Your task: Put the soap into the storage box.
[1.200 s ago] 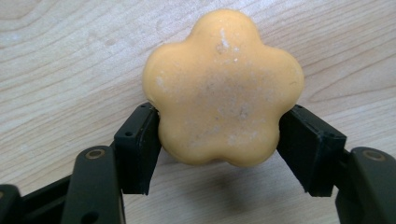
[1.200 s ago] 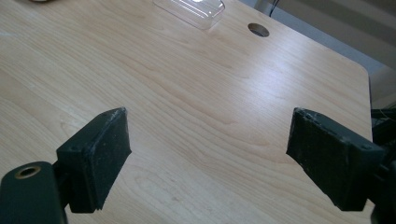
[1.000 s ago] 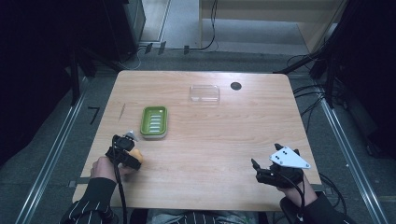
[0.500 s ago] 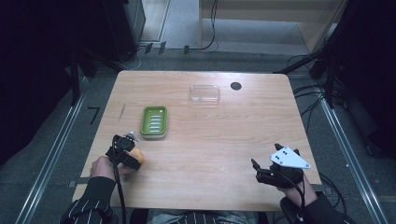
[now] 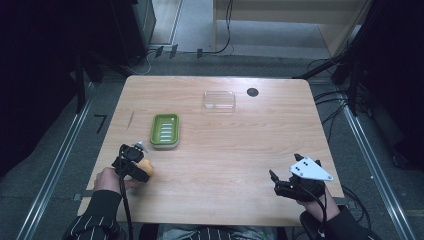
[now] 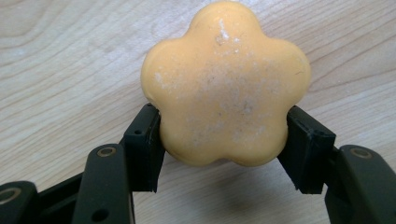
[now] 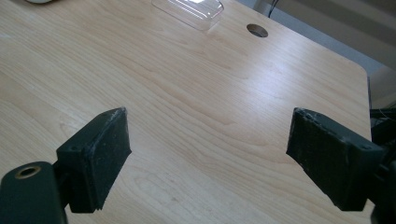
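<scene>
Two black jaws of the left claw (image 6: 224, 154) clamp the sides of a yellow flower-shaped soap (image 6: 225, 84), which lies on the wooden desk (image 5: 225, 145). Just beyond it sits a green soap dish (image 5: 165, 131). Well apart, the right claw (image 7: 210, 154) gapes wide over bare desk.

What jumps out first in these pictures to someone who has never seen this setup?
A flower-shaped orange soap catches the eye, pinched between the black fingers of the left gripper at the table's near left corner. Just beyond it lies a bright green soap dish, and a clear lid sits near the far edge. The right gripper rests open at the near right.
</scene>
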Action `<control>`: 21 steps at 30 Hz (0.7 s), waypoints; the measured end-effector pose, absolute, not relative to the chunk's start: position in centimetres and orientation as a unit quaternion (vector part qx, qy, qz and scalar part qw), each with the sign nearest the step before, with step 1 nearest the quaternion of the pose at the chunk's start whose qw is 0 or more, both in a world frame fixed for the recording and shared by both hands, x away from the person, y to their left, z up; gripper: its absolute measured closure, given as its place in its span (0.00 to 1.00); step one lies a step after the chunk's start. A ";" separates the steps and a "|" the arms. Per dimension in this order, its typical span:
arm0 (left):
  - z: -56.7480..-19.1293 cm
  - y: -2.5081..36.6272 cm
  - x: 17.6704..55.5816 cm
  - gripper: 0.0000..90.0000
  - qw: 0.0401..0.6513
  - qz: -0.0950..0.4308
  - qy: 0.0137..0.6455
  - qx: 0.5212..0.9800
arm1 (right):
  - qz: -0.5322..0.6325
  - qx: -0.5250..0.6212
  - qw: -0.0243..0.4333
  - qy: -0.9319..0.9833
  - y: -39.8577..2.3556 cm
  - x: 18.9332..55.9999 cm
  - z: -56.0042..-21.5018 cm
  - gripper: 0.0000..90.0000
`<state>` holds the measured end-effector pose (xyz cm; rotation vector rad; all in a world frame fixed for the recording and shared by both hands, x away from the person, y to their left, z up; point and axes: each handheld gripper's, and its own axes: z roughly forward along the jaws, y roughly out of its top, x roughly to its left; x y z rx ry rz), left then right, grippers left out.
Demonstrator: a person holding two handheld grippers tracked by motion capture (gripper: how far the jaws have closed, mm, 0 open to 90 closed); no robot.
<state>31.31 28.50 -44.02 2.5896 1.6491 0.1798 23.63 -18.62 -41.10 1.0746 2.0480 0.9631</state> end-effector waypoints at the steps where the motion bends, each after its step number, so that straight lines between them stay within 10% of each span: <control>1: -44.0 28.6 31.3 0.44 0.036 0.061 0.537 0.841 | 0.365 0.408 0.313 0.776 -18.6 23.6 -41.1 0.15; 21: -43.0 27.9 31.6 0.44 0.041 0.056 0.522 0.850 | 0.365 0.408 0.313 0.776 -18.6 23.6 -41.1 0.15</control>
